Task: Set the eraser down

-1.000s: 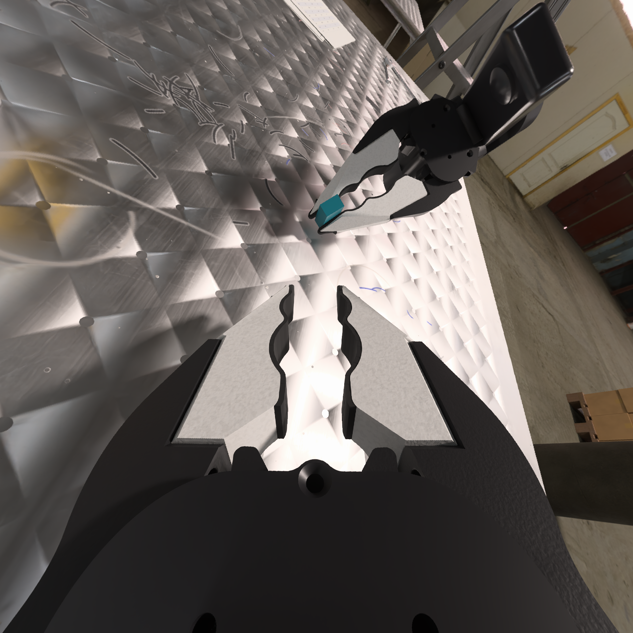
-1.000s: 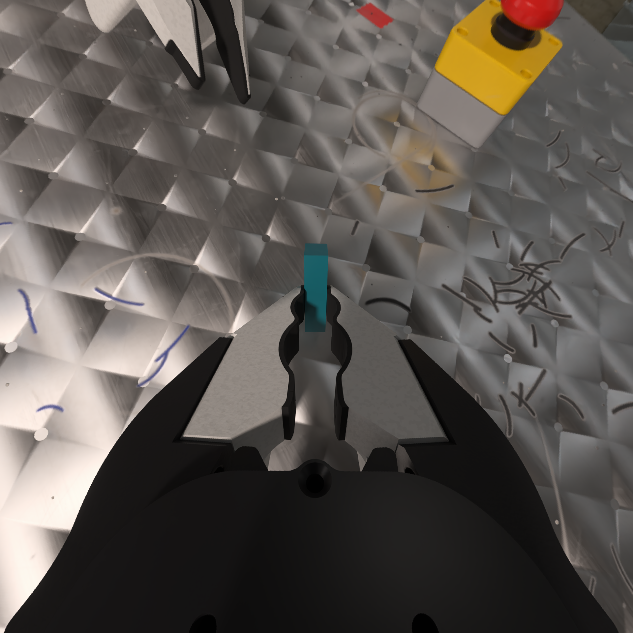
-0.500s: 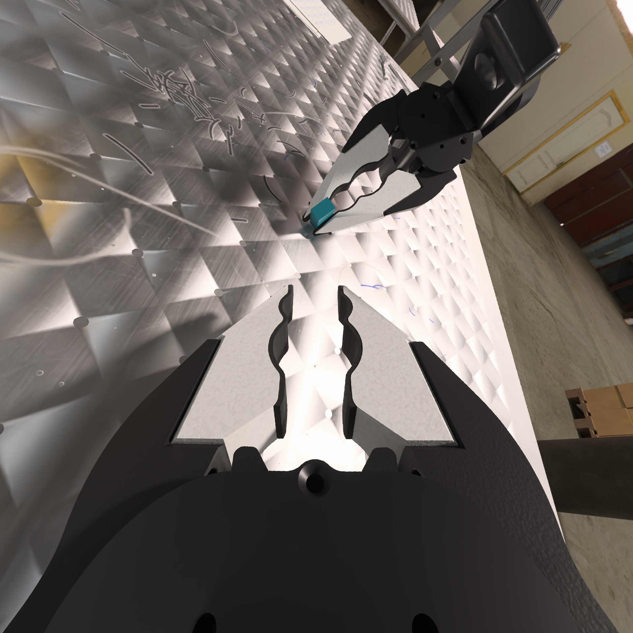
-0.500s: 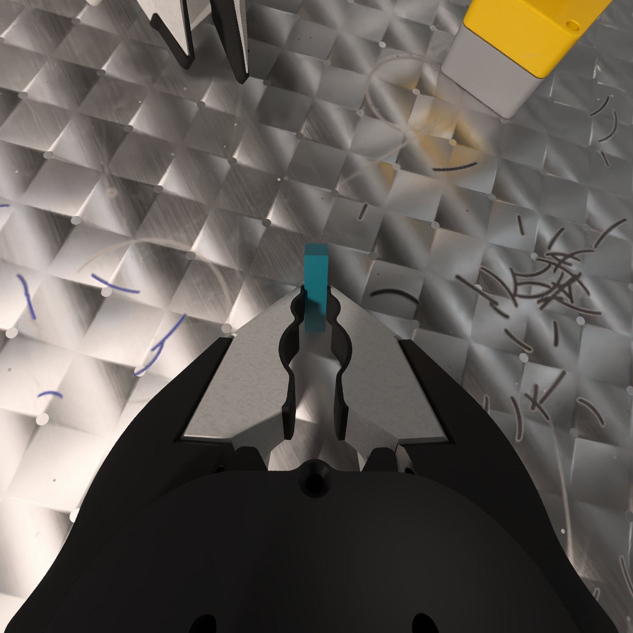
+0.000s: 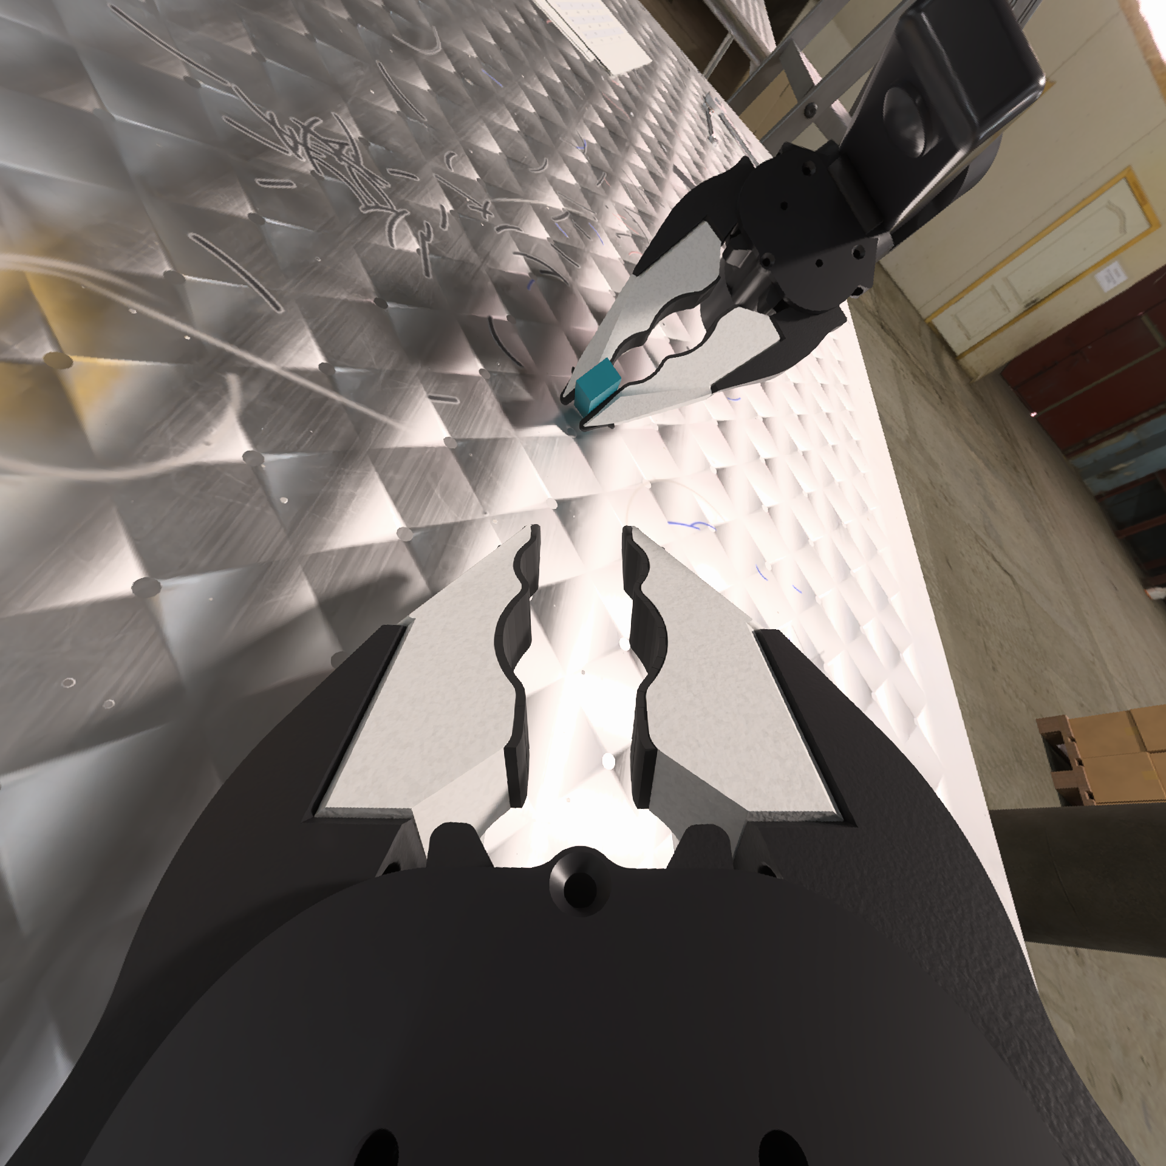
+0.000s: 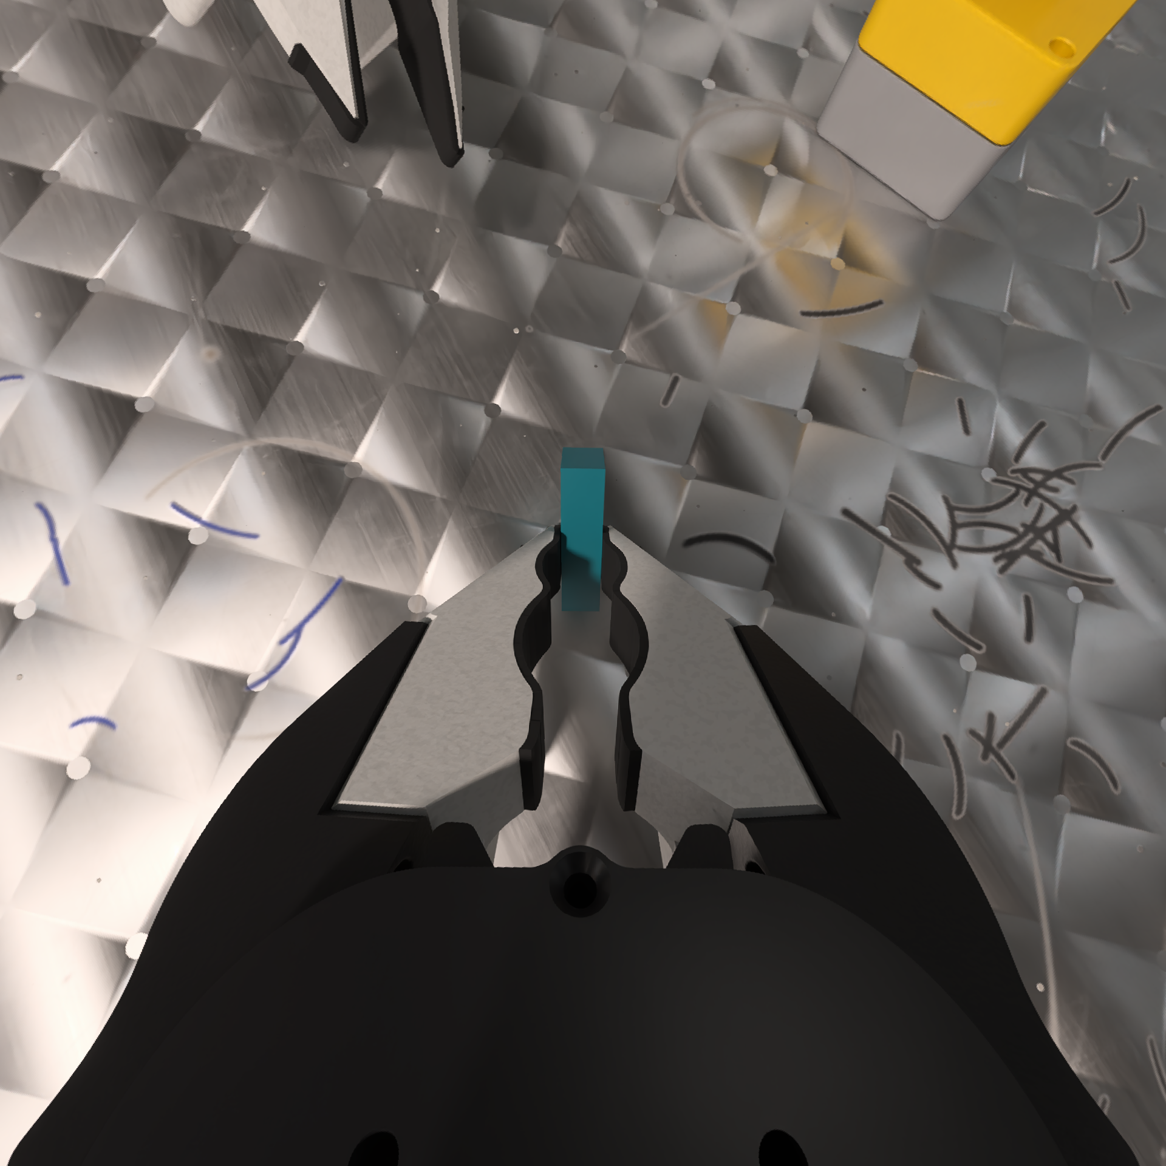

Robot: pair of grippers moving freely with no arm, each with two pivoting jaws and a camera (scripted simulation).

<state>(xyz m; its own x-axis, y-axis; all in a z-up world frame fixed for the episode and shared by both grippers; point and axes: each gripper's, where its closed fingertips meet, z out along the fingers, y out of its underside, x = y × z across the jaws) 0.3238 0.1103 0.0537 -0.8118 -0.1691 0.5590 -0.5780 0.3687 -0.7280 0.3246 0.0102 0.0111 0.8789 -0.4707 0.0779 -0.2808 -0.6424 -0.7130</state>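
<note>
Across both views, a brushed-metal table (image 6: 265, 265) with a diamond sheen pattern, small holes at the crossings, black scribbles (image 6: 1009, 530) on one side and blue pen strokes (image 6: 296, 631) on the other. Past the table's far edge in the left wrist view, a bare concrete floor (image 5: 984, 517) with stacked cardboard boxes (image 5: 1110, 757), a pale wall and a dark red door (image 5: 1091, 378).

Next in size, the left gripper (image 5: 580, 536): black body, pale grey fingers (image 5: 441, 681) with wavy black inner edges, parted with a clear gap and nothing between them, bright table showing through. Seen again at the top of the right wrist view (image 6: 404, 139), tips pointing down at the table, well apart from the eraser.

Then the right gripper (image 6: 582, 536), same build, tilted steeply down toward the surface in the left wrist view (image 5: 583, 404). Closed narrowly at the tips around the eraser, gripping its two broad faces.

Near the top right corner of the right wrist view, a yellow-topped grey box (image 6: 946, 107) standing on the table, cut off by the frame edge.

Smallest, the teal eraser (image 6: 582, 517), a slim block poking forward beyond the fingertips. From the left wrist view (image 5: 596, 382), low over the table, with a teal reflection right under it; actual contact with the surface impossible to tell.
</note>
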